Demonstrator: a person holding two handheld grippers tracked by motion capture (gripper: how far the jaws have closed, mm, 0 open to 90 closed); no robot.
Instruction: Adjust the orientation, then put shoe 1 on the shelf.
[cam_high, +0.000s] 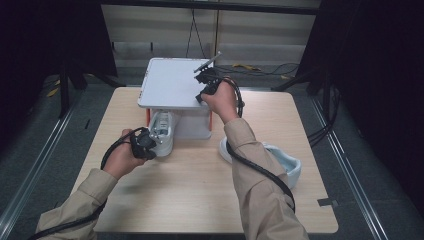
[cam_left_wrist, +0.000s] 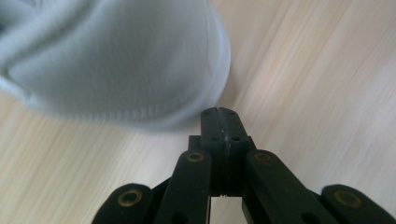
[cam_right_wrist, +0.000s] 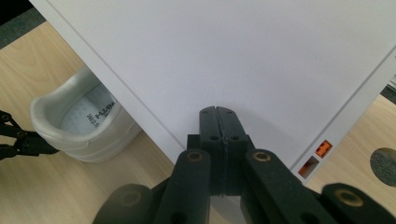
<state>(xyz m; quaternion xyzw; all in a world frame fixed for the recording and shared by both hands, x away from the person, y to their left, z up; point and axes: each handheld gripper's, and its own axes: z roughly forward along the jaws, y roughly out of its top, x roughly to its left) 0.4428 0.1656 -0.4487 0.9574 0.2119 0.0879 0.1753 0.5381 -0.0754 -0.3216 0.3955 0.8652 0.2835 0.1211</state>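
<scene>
Stood at the table's (cam_high: 200, 200) far middle: a box (cam_high: 192, 125), lid (cam_high: 170, 82) on top. Lay half inside its front: one shoe (cam_high: 162, 132). Lay right: another shoe (cam_high: 285, 162).

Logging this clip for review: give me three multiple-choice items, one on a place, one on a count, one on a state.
1. Where is the right hand-held gripper? A on the white lid B on the floor C inside a shoe
2. How many white shoes lie on the table? A one B two C four
3. How do the left hand-held gripper's jaws stand? A wide open B shut, empty C clamped on a lace

A: it rests on the lid.
B: the shoe by the box, another at right.
B: jaws meet beside the heel.
</scene>
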